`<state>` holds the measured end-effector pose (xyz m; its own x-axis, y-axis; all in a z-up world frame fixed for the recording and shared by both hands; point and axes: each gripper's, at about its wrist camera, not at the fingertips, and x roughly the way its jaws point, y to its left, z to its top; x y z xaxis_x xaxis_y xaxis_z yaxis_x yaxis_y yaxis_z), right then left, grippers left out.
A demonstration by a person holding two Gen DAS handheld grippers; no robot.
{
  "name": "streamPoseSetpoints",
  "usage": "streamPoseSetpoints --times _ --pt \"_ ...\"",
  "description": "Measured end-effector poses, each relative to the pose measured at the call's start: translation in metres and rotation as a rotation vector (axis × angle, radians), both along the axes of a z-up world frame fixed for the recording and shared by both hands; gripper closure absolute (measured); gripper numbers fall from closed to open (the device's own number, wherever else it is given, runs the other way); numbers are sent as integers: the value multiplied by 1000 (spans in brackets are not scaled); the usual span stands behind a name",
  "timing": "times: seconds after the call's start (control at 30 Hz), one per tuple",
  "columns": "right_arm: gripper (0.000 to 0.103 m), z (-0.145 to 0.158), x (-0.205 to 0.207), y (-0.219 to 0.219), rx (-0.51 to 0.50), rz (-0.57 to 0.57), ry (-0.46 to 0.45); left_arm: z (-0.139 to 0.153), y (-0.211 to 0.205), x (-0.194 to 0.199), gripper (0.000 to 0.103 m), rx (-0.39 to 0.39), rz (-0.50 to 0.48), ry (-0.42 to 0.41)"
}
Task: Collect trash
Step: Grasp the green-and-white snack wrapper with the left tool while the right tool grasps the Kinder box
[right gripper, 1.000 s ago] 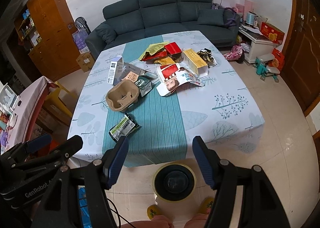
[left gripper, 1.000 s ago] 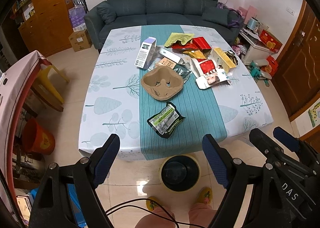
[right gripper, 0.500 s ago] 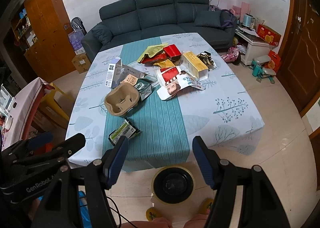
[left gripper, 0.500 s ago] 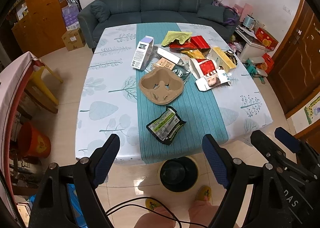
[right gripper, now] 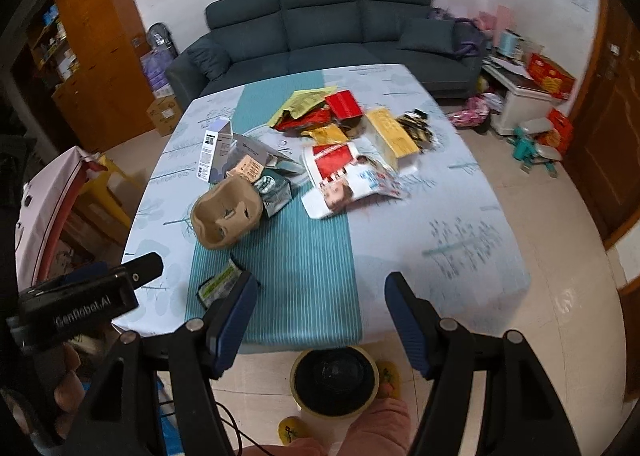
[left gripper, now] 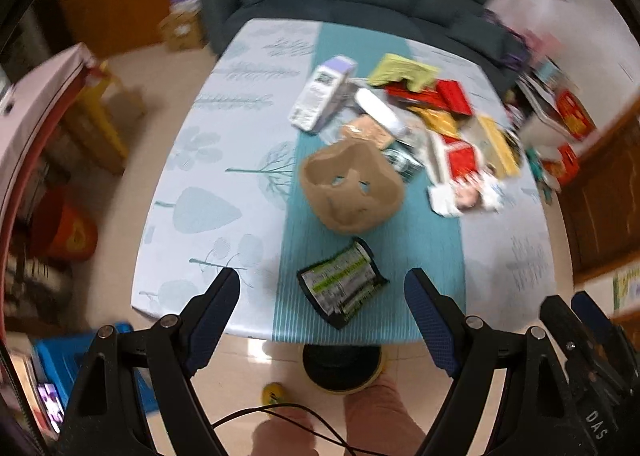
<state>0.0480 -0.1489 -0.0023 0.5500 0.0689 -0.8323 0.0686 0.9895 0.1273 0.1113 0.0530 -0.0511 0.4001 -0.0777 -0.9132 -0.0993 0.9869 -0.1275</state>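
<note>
Both grippers, left gripper (left gripper: 322, 292) and right gripper (right gripper: 318, 296), have black angular frames with silver screws and dark-blue textured finger pads (left gripper: 430, 320), white lettering "DAS" and "GenRobot.AI", a thin black cable (left gripper: 280, 414); the person wears pink trousers (left gripper: 380, 412) and yellow slippers (right gripper: 290, 430).

On the table (right gripper: 460, 216), lots of trash. Nearest the front edge, a wrapper (left gripper: 342, 288). Just behind it, a cup tray (left gripper: 352, 188). Behind the tray and a bit left, a tall box (right gripper: 212, 152) standing up. To the right of the tray, a paper bag (right gripper: 348, 176) lying flat. Behind the bag, a heap of packets (right gripper: 320, 112). On the floor, before the table, a bin (right gripper: 334, 380). Behind the table, a sofa (right gripper: 320, 32).
</note>
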Motion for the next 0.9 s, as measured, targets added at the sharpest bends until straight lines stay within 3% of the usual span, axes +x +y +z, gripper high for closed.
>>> streamPoseSetpoints --times 0.27,0.53,0.67,0.8,0.9 --pt "36 -19 79 -31 52 172 54 -35 15 26 20 -58 234 134" --pt "36 -54 126 -53 30 376 110 -75 -2 26 20 -116 333 224" --pt "37 -67 140 -66 1 459 143 -82 -13 28 20 -59 258 200" --pt "37 -81 148 -78 -1 484 184 -82 -31 32 20 95 86 174" --pt "36 -86 151 -84 8 479 191 -83 -44 33 20 147 -47 173"
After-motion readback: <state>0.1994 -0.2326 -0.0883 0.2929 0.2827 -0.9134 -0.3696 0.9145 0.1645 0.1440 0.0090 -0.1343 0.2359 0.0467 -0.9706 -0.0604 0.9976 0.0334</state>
